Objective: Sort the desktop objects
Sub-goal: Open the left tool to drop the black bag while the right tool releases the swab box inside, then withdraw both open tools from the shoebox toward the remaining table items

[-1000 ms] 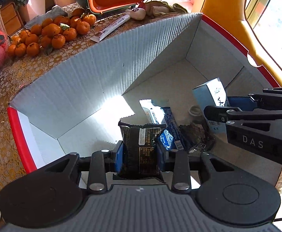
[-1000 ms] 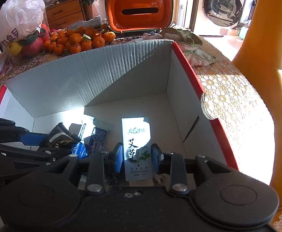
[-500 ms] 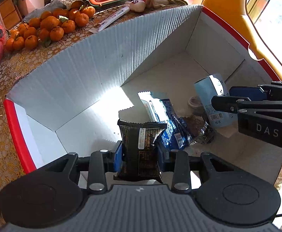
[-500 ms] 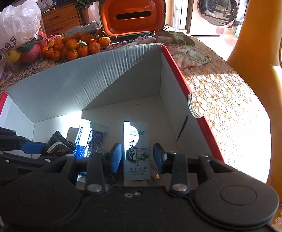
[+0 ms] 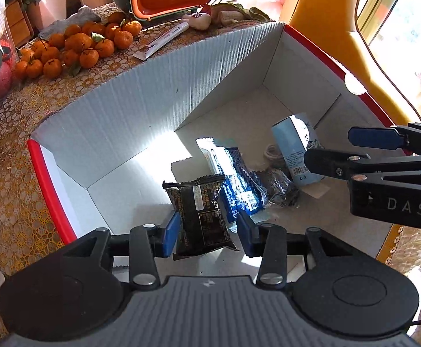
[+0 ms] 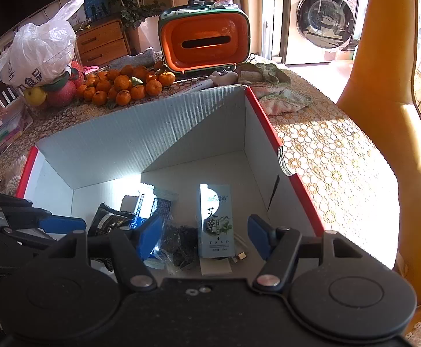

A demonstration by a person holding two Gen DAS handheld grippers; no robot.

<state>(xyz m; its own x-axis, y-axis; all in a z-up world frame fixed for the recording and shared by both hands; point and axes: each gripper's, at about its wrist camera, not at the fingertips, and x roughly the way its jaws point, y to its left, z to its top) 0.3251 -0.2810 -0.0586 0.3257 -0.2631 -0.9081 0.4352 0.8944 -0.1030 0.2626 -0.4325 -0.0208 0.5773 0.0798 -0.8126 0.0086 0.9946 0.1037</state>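
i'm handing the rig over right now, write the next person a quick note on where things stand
Left gripper: open, over the box; the black snack packet sits between its fingers, apparently released.
Right gripper: open, light blue carton released and standing on the box floor.
In the white cardboard box: both items plus a blue packet, a dark crumpled wrapper and a coiled cable.
Left: a tube and tangerines on the table outside.

Inside the white corrugated cardboard box (image 5: pixel 141 110), a black foil snack packet (image 5: pixel 200 214) lies left of a pale blue upright carton (image 6: pixel 216 221). Loose orange tangerines (image 6: pixel 123 85) sit on the table behind the box.
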